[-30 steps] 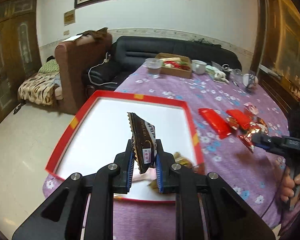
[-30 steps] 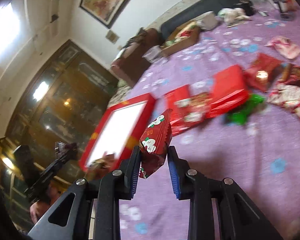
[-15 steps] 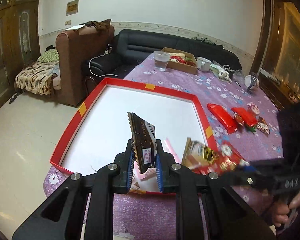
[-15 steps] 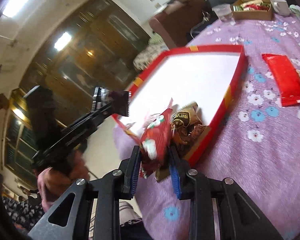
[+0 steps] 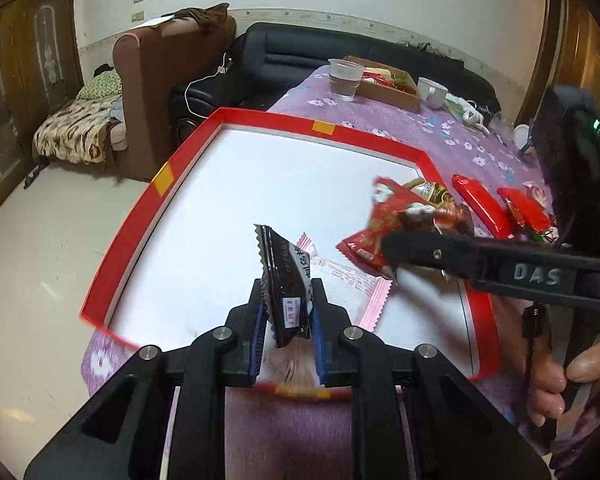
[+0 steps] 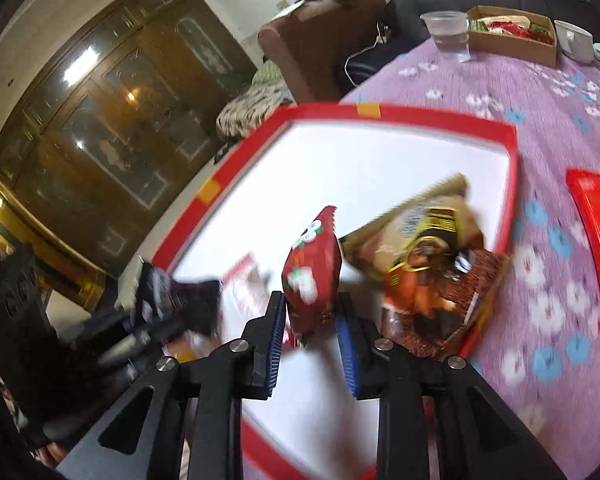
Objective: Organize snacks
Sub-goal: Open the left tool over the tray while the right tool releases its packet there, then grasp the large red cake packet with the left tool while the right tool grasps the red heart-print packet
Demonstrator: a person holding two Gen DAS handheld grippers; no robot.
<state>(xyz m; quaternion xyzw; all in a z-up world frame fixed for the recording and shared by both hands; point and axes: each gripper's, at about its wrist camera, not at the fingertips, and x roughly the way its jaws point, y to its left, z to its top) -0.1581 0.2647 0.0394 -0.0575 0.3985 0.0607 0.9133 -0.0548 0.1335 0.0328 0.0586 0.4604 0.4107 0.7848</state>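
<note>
Purple flowered tablecloth [image 5: 440, 140] carries my red-rimmed tray [image 5: 260, 118], white inside. Brown-gold snack packs [image 6: 428, 248] sit in its right corner, pink wrapper [image 5: 348, 276] flat near the front edge. My left gripper [image 5: 287, 338] is clamped on a black snack packet [image 5: 286, 280] above the tray. My right gripper [image 6: 309, 354] has a red snack packet [image 6: 312, 276] between pads, jaws just easing wider; grip unclear.

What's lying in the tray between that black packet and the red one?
A pink wrapper lies flat on the tray floor between the black packet and red packet, clearest in the left wrist view.
</note>
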